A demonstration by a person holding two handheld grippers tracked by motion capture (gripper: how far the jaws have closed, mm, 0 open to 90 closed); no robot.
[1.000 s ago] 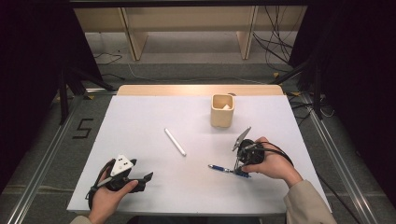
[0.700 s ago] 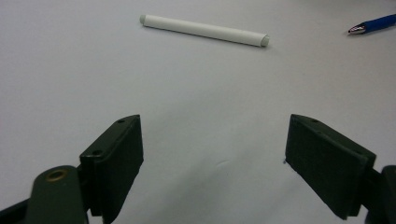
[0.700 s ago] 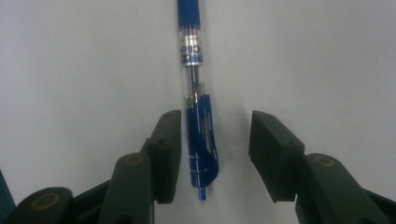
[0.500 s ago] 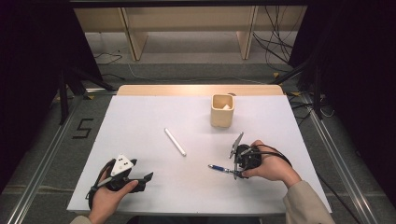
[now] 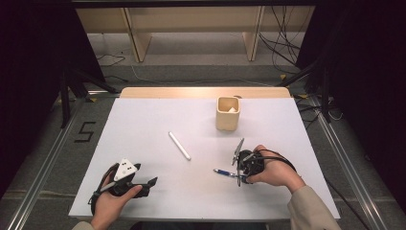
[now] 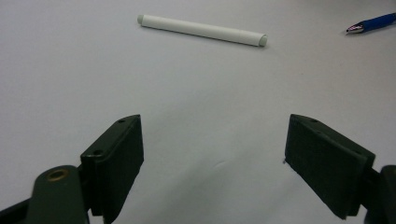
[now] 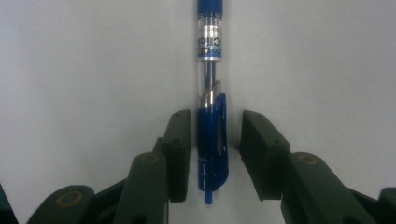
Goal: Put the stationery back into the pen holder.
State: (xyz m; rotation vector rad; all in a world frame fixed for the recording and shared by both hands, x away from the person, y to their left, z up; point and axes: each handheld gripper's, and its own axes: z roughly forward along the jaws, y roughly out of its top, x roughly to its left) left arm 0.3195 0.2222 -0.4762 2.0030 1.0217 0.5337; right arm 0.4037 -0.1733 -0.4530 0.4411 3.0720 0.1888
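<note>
White worktop (image 5: 143,129) under me: my right hand-held gripper (image 7: 215,156), jaws just closing, straddles the blue pen (image 7: 211,93) at lower right without pinching it. My left hand-held gripper (image 6: 212,158) rests spread, lower left. Farther up, centre frame, lies a white marker (image 5: 179,145).

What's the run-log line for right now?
right gripper: closing around blue pen, gap one side | left gripper: open, idle | white marker: on table | cup: upright

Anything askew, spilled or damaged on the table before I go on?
Nothing stands out. The blue click pen lies flat between the right gripper, whose jaws have just been closing; one pad touches it. The white marker and beige square cup look intact.
</note>
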